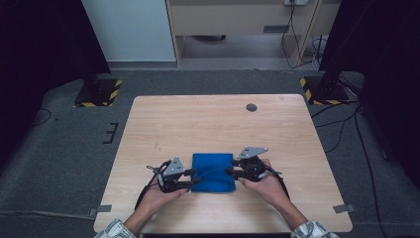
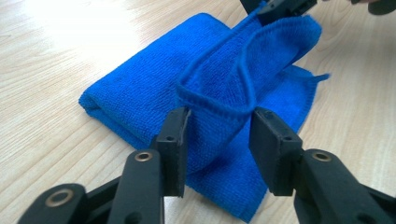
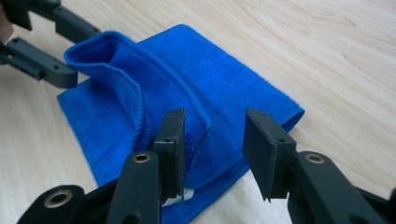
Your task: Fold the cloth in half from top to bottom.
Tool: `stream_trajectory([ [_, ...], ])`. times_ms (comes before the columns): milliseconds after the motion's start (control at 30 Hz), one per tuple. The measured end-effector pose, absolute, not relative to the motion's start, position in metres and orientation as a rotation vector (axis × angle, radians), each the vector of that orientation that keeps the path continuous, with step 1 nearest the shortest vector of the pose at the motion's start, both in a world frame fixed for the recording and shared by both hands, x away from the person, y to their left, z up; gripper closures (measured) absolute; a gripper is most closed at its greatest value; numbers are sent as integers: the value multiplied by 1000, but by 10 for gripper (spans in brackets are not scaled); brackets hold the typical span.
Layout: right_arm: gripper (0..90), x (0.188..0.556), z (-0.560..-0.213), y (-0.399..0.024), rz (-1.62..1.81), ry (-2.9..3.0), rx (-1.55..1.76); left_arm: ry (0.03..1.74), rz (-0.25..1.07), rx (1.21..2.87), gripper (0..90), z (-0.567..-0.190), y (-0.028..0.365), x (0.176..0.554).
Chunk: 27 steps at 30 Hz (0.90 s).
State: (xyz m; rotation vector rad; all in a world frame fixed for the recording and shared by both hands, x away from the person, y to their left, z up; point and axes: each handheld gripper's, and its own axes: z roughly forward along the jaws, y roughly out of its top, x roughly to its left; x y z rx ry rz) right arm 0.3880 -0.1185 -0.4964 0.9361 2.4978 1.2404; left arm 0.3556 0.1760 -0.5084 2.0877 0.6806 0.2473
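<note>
Tabletop [image 1: 213, 124] of pale wood grain fills most of the high view, with a small dark round cap [image 1: 251, 107] set into it near the far edge. Around it lies grey carpet, and two black stand bases with yellow-and-black hazard stripes [image 1: 98, 92] sit on the floor beyond the far corners.

On the near half of the table lies the blue microfibre cloth [image 1: 213, 171], folded into a thick rectangle, directly between my two hands. Its top layer is lifted into a loose, raised loop with a stitched hem, while the lower layers rest flat on the wood.

My left gripper [image 2: 219, 135] comes at the cloth from its left side. Its jaws stand apart with the raised hem of the top layer between them; the left pad [image 2: 175, 140] sits against the fabric, the other pad is clear of it or barely brushing it, so it is not clamped. My right gripper [image 3: 212, 140] meets the cloth from the opposite side, jaws likewise apart, straddling the fold of the upper layer; one pad touches the fabric, and the other has a gap of cloth and table showing beside it. A small white label [image 3: 180, 196] peeks from under the cloth's near edge in the right gripper view.

Each gripper's tips appear at the top of the other's view, at the far end of the lifted loop.
</note>
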Motion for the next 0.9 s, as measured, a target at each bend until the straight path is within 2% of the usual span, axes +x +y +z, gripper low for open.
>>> stream_trajectory([
  [233, 591, 377, -483, -125, 1322, 2455, 935, 670, 235, 2068, 551, -504, 182, 347],
  [400, 589, 386, -472, -121, 1333, 2398, 946, 676, 219, 2073, 564, -504, 185, 344],
  [600, 582, 403, -490, -106, 1239, 2458, 968, 671, 200, 2056, 569, -501, 192, 336],
  [900, 577, 380, -504, -99, 1219, 2549, 891, 746, 251, 1966, 529, -494, 207, 340],
])
